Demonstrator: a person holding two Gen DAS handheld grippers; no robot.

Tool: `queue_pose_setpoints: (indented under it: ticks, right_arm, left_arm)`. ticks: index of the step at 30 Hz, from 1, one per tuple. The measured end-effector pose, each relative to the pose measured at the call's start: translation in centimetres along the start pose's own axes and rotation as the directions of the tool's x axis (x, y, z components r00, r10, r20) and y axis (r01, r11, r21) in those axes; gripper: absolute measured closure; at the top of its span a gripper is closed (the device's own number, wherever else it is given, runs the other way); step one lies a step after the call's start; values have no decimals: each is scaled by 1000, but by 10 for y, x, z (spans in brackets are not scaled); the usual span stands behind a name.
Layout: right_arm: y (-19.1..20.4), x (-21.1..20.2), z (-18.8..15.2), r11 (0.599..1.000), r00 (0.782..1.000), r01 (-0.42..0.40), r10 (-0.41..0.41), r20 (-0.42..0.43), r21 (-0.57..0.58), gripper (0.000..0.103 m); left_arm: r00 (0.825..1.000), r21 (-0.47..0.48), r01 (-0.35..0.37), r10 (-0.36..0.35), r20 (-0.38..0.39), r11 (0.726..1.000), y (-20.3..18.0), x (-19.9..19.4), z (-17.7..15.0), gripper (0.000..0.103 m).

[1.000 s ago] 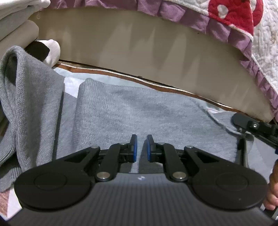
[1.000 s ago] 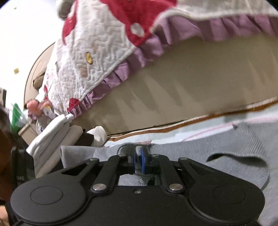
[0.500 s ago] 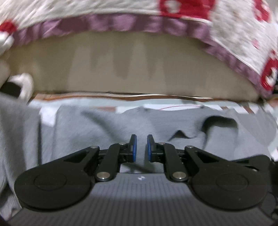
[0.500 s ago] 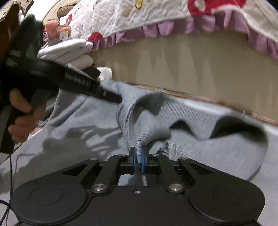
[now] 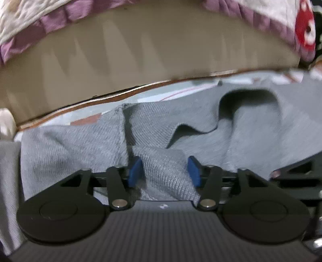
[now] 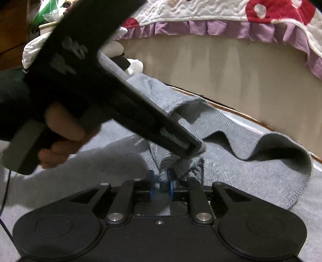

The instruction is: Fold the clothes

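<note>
both claws are opening over the grey sweater [image 5: 251, 129]: left gripper [image 5: 164, 171] spread wide around a fold, right gripper [image 6: 160, 182] parting narrowly, knit between its pads

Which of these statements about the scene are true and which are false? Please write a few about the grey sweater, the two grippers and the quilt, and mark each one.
1. The sweater is grey knit. True.
2. The left gripper has its jaws shut tight. False: they are opening, a ridge of sweater between the blue pads.
3. The quilt has a purple frill. True.
4. The right gripper is far from the sweater. False: it is at the cloth, a fold between its opening jaws.
5. A hand holds the left gripper, seen in the right wrist view. True.
6. The sweater lies perfectly flat. False: it is bunched in folds.
</note>
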State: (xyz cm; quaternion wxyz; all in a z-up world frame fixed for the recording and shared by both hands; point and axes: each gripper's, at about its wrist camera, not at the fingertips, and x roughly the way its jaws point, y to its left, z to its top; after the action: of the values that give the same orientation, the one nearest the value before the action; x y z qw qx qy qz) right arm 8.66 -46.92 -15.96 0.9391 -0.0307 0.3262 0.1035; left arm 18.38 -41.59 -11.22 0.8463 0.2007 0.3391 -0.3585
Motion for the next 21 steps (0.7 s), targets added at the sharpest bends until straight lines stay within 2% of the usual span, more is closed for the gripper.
queue_pose_setpoints:
  ticks: [1,3,5,6,7,8,9,10,12,16,19,20,21]
  right_arm:
    - [-4,-1,0,1000,1000,-15,15,-12,3,84]
    - [-12,-3,0,999,997,-53,53,-50,2,84]
    - [-25,-10,-5,993,990,-121,121,-68,6,84]
    - [-35,-15,-8,988,986,-150,152,-70,33,84]
    - [-48,-21,-9,981,981,-173,179,-75,82,84]
    - [-61,-27,-10,974,978,-186,196,-71,127,83]
    - [-74,-34,-10,969,980,-182,193,-54,167,80]
    - [-86,-40,-10,964,983,-172,183,-33,205,79]
    - [-110,-53,-8,952,993,-114,115,13,283,67]
    - [-137,-67,-6,920,998,-7,-19,62,391,64]
    - [-137,-63,-2,923,994,81,-104,42,376,60]
    - [-136,-61,0,925,990,118,-137,27,360,56]
    - [-133,-57,3,928,984,168,-178,0,332,55]
  left_arm:
    - [999,17,-30,30,-17,999,-4,5,1,42]
    - [998,40,-68,68,1,997,-4,9,0,39]
    - [998,46,-66,66,-1,997,3,13,2,41]
    - [999,10,-50,50,-14,999,11,12,4,58]
    - [998,-16,-63,63,-21,998,17,11,6,72]
    - [996,-16,-81,80,-25,997,23,10,8,91]
    - [998,-47,-65,64,-24,997,31,7,8,95]
    - [999,-78,-49,48,-22,996,40,5,9,95]
    - [1000,-128,-19,17,-14,992,50,-1,7,96]
    - [998,-178,47,-41,37,983,59,-17,3,97]
    - [988,-81,59,-46,150,995,50,-35,5,97]
    - [981,-49,60,-50,185,997,46,-41,6,97]
    - [978,-20,60,-55,199,998,41,-45,8,97]
